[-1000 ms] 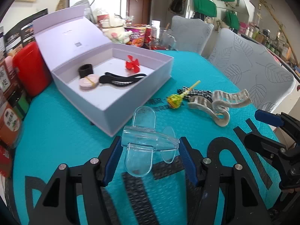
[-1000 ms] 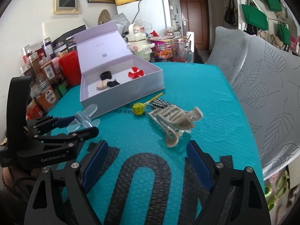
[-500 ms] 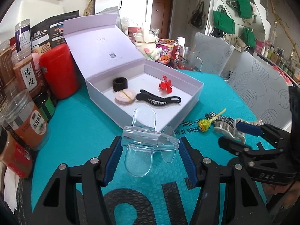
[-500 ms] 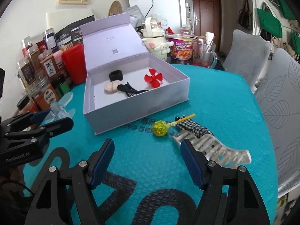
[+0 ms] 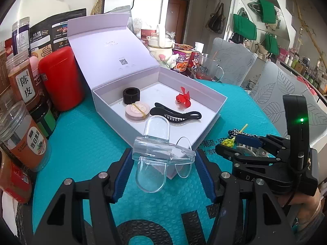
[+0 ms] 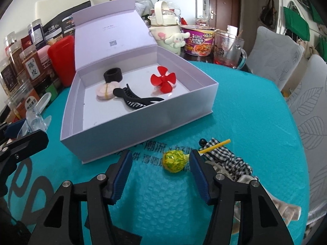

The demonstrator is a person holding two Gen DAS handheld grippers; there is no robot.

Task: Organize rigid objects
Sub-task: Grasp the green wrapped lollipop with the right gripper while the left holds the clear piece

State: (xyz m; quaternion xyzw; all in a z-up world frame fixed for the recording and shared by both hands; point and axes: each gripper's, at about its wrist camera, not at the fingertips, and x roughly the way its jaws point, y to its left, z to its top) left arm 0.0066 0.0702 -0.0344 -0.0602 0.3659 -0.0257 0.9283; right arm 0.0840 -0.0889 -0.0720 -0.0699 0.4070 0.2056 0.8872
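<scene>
My left gripper [image 5: 162, 164] is shut on a clear plastic propeller piece [image 5: 161, 153] and holds it just in front of the near wall of the open lilac box [image 5: 114, 110]. The box holds a black ring [image 5: 131, 95], a pink round disc [image 5: 137, 110], a black hair clip [image 5: 175, 116] and a red propeller [image 5: 183, 99]. My right gripper [image 6: 160, 173] is open, low over the mat, with a yellow-green lollipop [image 6: 175, 160] between its fingers. A checked hair tie [image 6: 226, 159] and a beige claw clip [image 6: 286, 210] lie behind its right finger.
Spice jars [image 5: 22, 130] and a red canister [image 5: 61, 77] line the left edge. A cream kettle [image 6: 165, 28], a noodle cup [image 6: 199, 41] and a glass mug [image 6: 229, 50] stand behind the box. Grey chairs [image 6: 273, 55] stand to the right.
Both grippers have moved closer to the box. The left one still holds the clear piece, now at the box's near wall. The right one has come down around the lollipop.
</scene>
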